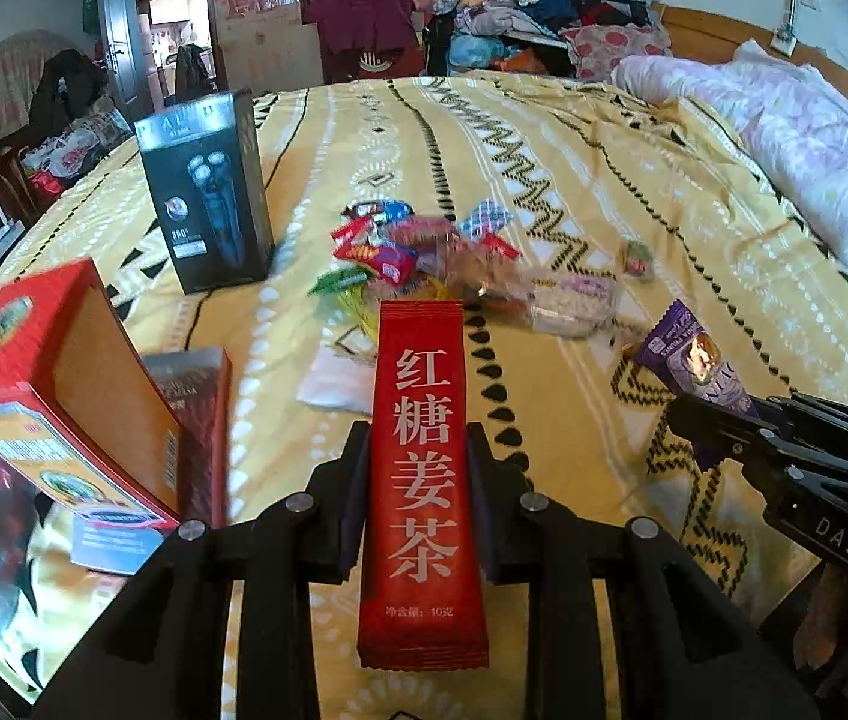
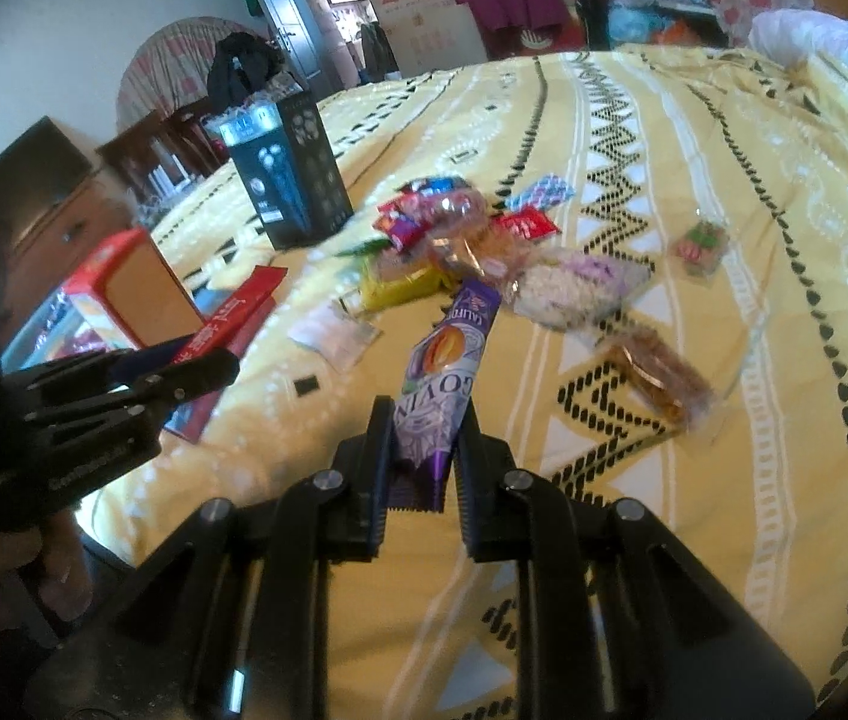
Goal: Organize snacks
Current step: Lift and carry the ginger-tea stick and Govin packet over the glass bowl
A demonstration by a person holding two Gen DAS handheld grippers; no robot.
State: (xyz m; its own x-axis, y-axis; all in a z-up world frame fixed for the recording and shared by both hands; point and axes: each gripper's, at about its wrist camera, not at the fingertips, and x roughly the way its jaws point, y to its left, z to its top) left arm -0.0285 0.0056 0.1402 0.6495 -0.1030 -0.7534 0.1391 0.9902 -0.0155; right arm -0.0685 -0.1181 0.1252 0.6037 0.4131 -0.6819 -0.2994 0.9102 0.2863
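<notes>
Boxes (image 1: 63, 384) left; bedspread (image 1: 604, 192) free beyond snack pile (image 1: 424, 252).

Two matte-black tools (image 1: 417, 438) (image 2: 424, 420), round silver screws at the linkage joints, white lettering.

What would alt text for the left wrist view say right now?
The left gripper is shut on a long red sachet printed with white Chinese characters, above a yellow patterned bedspread. Beyond lies a pile of snacks; the right gripper holds a purple packet at right.
</notes>
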